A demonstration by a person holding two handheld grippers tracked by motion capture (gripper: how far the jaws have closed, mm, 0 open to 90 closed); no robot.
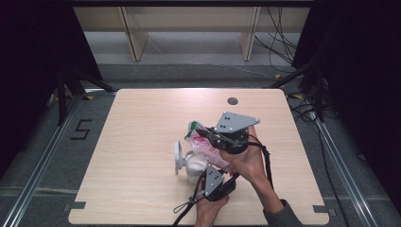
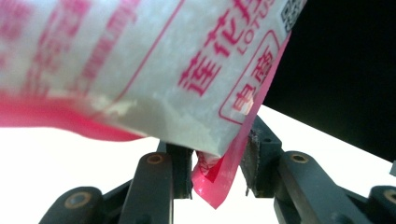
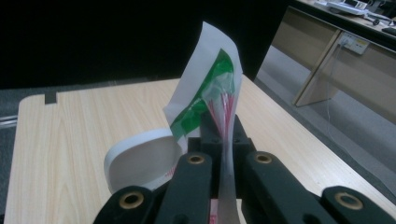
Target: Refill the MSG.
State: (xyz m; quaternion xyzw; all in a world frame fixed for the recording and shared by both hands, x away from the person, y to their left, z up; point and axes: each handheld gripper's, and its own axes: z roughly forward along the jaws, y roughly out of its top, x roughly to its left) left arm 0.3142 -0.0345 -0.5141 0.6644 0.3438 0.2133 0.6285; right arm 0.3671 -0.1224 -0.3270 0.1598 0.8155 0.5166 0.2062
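A white and pink printed bag (image 1: 208, 150) hangs tilted over an open white tub (image 1: 194, 166) whose round lid (image 1: 178, 156) stands up at its left. My right gripper (image 1: 201, 133) is shut on the bag's green and white top edge (image 3: 210, 93), and the thin film runs between its jaws (image 3: 223, 135). My left gripper (image 1: 211, 169) sits below, near the table's front. The bag's pink lower corner (image 2: 215, 184) hangs between its jaws (image 2: 215, 175), which stand apart with a gap on the right side. The bag (image 2: 140, 70) covers most of the left gripper view.
The wooden table (image 1: 142, 123) has a dark cable hole (image 1: 232, 100) near its far edge. The white lid (image 3: 140, 161) rises just left of the right jaws. Beyond the table are pale shelving, loose cables and a floor mark shaped like a 5 (image 1: 81, 128).
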